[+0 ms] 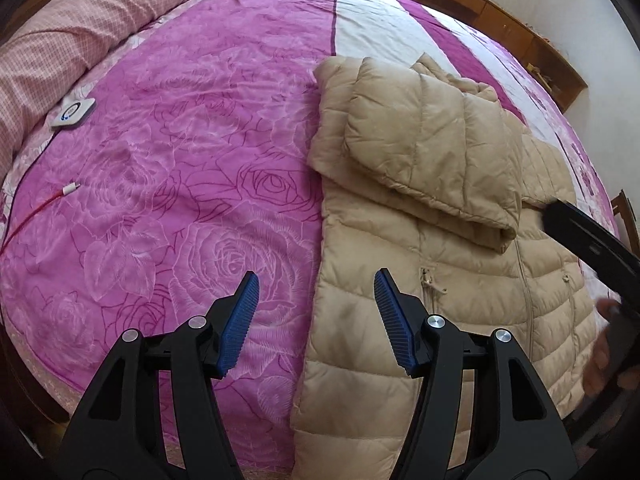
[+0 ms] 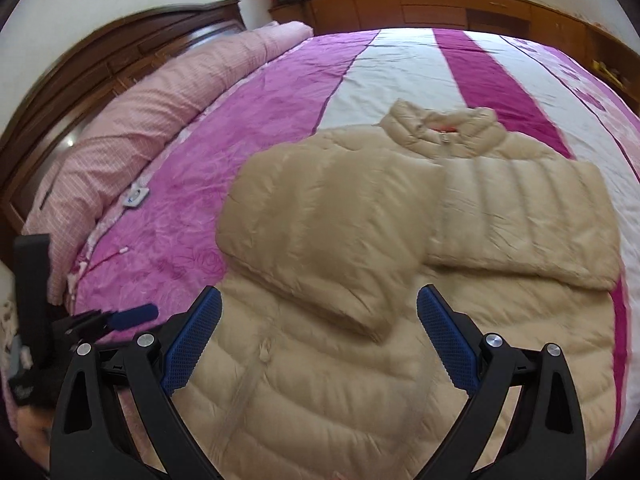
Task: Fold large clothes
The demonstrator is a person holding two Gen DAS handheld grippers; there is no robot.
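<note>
— Left wrist view first: where does the jacket (image 1: pixel 440 240) lie?

— Flat on the bed (image 1: pixel 180 160), front side up, zip closed, collar (image 2: pixel 444 128) at the far end. Both sleeves are already folded in across the chest; the left sleeve (image 2: pixel 320 240) lies on top near the middle, the right sleeve (image 2: pixel 524 220) crosses beside it.

— And the grippers?

— The left gripper (image 1: pixel 316 324) hangs with jaws spread wide, straddling the jacket's left edge near the hem, holding nothing. The right gripper (image 2: pixel 320 344) is likewise wide open above the lower front, empty.

— How will the thing handle, do you reckon?

— Light, I'd judge; it's a quilted puffer, all air and filling. Soft and springy, so a fold will likely puff back up unless pressed down. The shell looks smooth and a bit shiny, so probably slippery under the ribbed pads (image 1: pixel 240 320).

— Where to take hold, then?

— At the hem corners, one gripper each, pinching through both layers where the stitched edge gives something firmer to bite. A grab mid-panel would likely only catch the top layer and slide off.

— Anything nearby to mind?

— A red cable (image 1: pixel 44 208) and a small white controller (image 1: pixel 74 114) lie on the bed, well apart from the jacket.
</note>
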